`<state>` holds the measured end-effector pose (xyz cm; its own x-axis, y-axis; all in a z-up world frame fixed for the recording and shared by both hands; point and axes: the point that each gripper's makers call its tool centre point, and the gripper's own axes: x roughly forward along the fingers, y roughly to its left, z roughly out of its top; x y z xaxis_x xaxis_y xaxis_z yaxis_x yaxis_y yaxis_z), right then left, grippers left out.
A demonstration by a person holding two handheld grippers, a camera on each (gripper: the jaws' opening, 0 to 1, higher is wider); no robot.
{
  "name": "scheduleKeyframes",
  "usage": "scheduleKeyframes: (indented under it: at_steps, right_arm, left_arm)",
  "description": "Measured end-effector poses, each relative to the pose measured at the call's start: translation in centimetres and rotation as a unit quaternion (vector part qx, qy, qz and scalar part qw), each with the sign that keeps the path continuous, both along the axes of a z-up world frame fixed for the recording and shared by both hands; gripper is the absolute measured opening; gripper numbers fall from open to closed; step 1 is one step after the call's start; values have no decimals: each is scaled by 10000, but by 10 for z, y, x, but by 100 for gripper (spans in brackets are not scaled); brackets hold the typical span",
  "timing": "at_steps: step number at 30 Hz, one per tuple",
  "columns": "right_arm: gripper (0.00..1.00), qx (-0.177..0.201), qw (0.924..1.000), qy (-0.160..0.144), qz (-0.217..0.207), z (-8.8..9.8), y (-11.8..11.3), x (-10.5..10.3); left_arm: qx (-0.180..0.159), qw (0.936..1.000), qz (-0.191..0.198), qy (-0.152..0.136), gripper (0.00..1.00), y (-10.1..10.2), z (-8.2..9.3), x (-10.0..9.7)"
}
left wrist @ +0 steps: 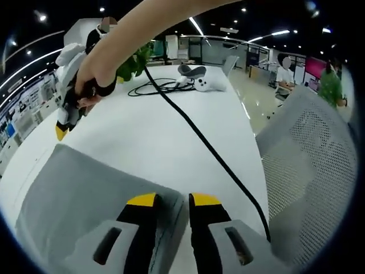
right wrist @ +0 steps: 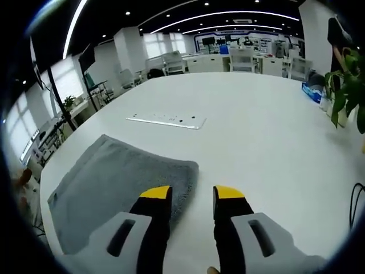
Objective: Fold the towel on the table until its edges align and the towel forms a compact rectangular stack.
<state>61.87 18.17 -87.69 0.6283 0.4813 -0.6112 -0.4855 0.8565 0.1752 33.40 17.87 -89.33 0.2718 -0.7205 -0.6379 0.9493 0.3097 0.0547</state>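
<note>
A grey towel [left wrist: 85, 200] lies flat on the white table [left wrist: 154, 131], near its front edge. My left gripper [left wrist: 174, 200] hovers open over the towel's right edge, yellow tips apart, nothing held. In the right gripper view the same towel [right wrist: 120, 182] spreads to the left, its right edge looking thick and rounded. My right gripper [right wrist: 192, 194] stands open above that edge, its left jaw over the cloth and its right jaw over bare table [right wrist: 256, 131]. That right gripper [left wrist: 64, 123] also appears in the left gripper view, held by a hand at the upper left, above the table.
A black cable [left wrist: 199, 140] runs across the table past my left gripper. White devices [left wrist: 199, 80] and a plant [left wrist: 134, 64] sit at the far end. A grey mesh chair [left wrist: 313, 165] stands to the right. A white strip [right wrist: 165, 120] lies beyond the towel.
</note>
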Motion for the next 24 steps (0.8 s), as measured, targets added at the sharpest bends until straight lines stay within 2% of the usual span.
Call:
scheduleKeyframes:
  at_steps: [4,7,17,21,24]
  right_arm:
    - [27,-39,10000,55,5,-10,-1,5]
    - [26,-102,9999,93,-22,-17,-3,7]
    - [25,-62,9999,74,-98,-16,1,16]
    - [23,17,9998,116,-188,-18,2,18]
    - [22,288,9984,170,-456,-20,1,23]
  left_arm:
    - [-86,9998,-8,164,16,-2,-3,-4]
    - [-23,10000,-13,40,16,-5,-6,0]
    - [6,9999,-28,151,16,-5,-16,-3]
    - [-27,9998,24,188,16,-6,-18,-2]
    - [10,9998,61,204,16,-6,-18,-2]
